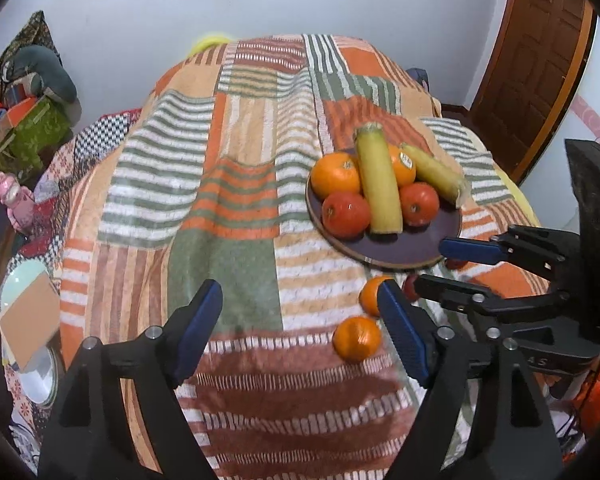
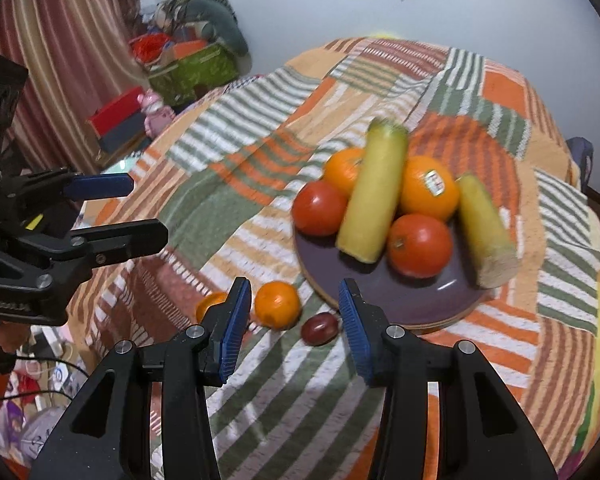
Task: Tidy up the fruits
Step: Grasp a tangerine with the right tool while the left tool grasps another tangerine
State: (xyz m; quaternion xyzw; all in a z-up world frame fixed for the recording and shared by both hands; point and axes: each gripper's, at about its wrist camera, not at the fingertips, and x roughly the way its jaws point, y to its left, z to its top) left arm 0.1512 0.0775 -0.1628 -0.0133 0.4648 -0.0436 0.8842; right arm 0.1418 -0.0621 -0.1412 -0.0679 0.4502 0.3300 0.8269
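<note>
A dark purple plate (image 1: 412, 246) (image 2: 400, 296) on the striped cloth holds two oranges (image 1: 335, 174) (image 2: 428, 188), two tomatoes (image 1: 346, 214) (image 2: 420, 246) and two yellow corn cobs (image 1: 378, 184) (image 2: 374, 200). Two small oranges (image 1: 356, 338) (image 2: 278, 304) and a small dark red fruit (image 2: 320, 329) lie on the cloth in front of the plate. My left gripper (image 1: 300, 320) is open and empty, left of the loose oranges. My right gripper (image 2: 294, 332) is open and empty, just above the small orange and the red fruit; it also shows in the left wrist view (image 1: 428, 266).
The patterned cloth (image 1: 236, 184) covers a rounded table that drops off at all sides. A wooden door (image 1: 536, 64) stands at the right. Boxes, a pink toy (image 1: 16, 204) and clutter lie on the floor at the left. A curtain (image 2: 60, 40) hangs at the far left.
</note>
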